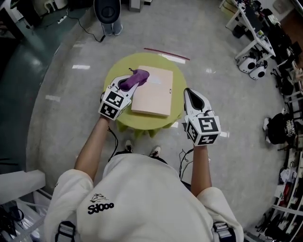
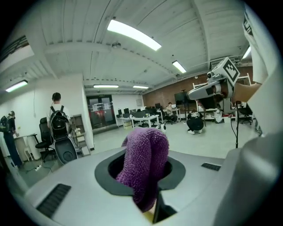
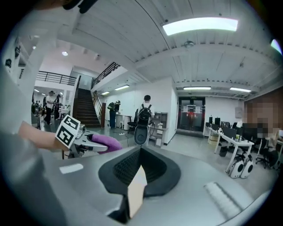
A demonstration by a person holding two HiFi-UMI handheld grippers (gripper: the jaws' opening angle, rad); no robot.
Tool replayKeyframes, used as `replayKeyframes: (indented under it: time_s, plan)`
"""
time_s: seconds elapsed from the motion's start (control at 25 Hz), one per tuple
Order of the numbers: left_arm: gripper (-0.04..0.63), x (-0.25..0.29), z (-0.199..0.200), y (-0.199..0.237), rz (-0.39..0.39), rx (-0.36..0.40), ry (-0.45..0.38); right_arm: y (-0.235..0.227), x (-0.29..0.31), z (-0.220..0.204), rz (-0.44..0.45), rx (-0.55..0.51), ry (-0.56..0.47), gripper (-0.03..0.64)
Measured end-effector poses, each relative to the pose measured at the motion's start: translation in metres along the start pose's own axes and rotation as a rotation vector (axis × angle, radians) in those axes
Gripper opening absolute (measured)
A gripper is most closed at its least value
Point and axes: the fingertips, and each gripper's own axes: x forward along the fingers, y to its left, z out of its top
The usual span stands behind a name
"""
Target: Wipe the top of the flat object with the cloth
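A flat beige board [image 1: 154,92] lies on a small round yellow-green table [image 1: 177,75]. My left gripper [image 1: 134,79] is at the board's far left corner, shut on a purple cloth [image 1: 141,73] that bulges out past its tips. In the left gripper view the cloth [image 2: 146,159] fills the gap of that gripper [image 2: 145,178]. My right gripper [image 1: 188,92] hovers at the table's right rim, beside the board and apart from it. Its jaws meet with nothing between them [image 3: 139,170]. In the right gripper view the cloth [image 3: 106,142] shows at the left.
The table stands on a grey polished floor, with the person's shoes [image 1: 154,151] at its base. A thin pink stick [image 1: 166,54] lies on the floor behind it. A black round stand [image 1: 107,9] is at the back, white machines [image 1: 251,66] and racks at the right.
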Motion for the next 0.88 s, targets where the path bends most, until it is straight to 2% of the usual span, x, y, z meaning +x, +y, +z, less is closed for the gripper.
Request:
replayKeyframes:
  time_s: [0.24,0.44,0.68,0.88]
  plan:
    - [0.077,-0.033,0.059,0.019,0.091,0.003,-0.118,0.003,0.001,0.043,0.028,-0.094,-0.065,0.009]
    - [0.077,-0.057,0.097,0.027,0.118,0.016,-0.182,0.001,0.000,0.065,0.020,-0.131,-0.088,0.009]
    - [0.077,-0.076,0.128,0.025,0.143,0.117,-0.214,0.008,0.002,0.085,0.038,-0.159,-0.119,0.009]
    - [0.077,-0.082,0.139,0.020,0.146,0.156,-0.243,0.015,0.005,0.089,0.045,-0.191,-0.104,0.009]
